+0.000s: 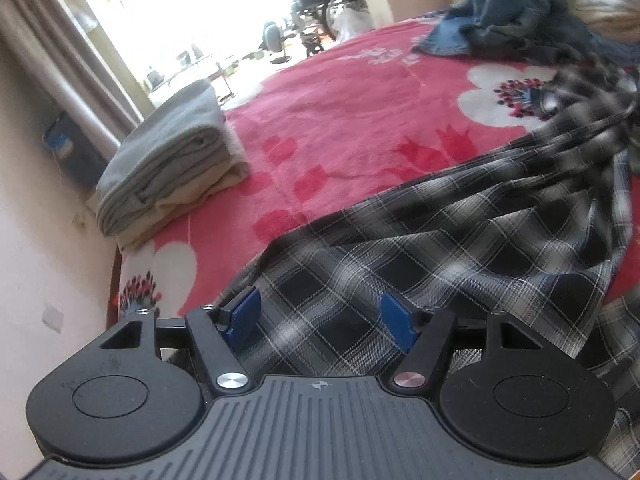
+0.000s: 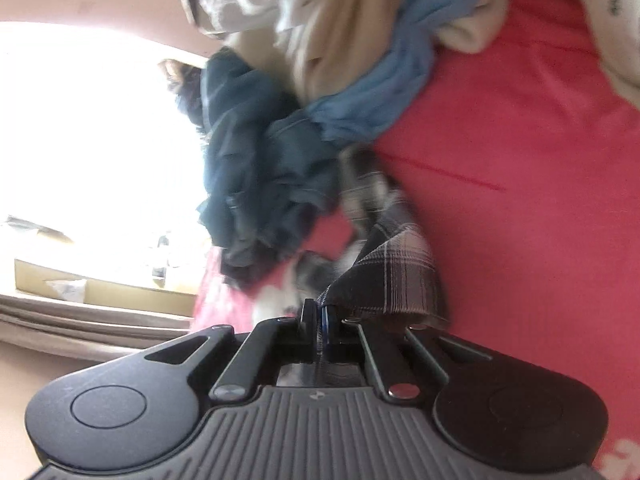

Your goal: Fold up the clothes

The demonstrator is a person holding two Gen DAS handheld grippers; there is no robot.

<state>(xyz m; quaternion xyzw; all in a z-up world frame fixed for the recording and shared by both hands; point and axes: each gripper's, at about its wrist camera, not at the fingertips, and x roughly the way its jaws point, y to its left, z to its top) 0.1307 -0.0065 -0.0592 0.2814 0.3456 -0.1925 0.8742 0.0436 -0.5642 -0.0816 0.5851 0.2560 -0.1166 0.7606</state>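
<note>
While the right gripper (image 2: 319,322) pinches a corner of the plaid shirt (image 1: 420,256) between its closed jaws, the left gripper (image 1: 320,320) hangs wide above the same cloth, its 2 pads (image 1: 244,316) touching nothing.

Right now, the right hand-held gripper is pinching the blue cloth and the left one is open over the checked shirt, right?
Not quite. In the right wrist view, the right hand-held gripper is pinching the checked shirt, not the blue cloth. The left hand-held gripper is open over the checked shirt, as you said.
</note>
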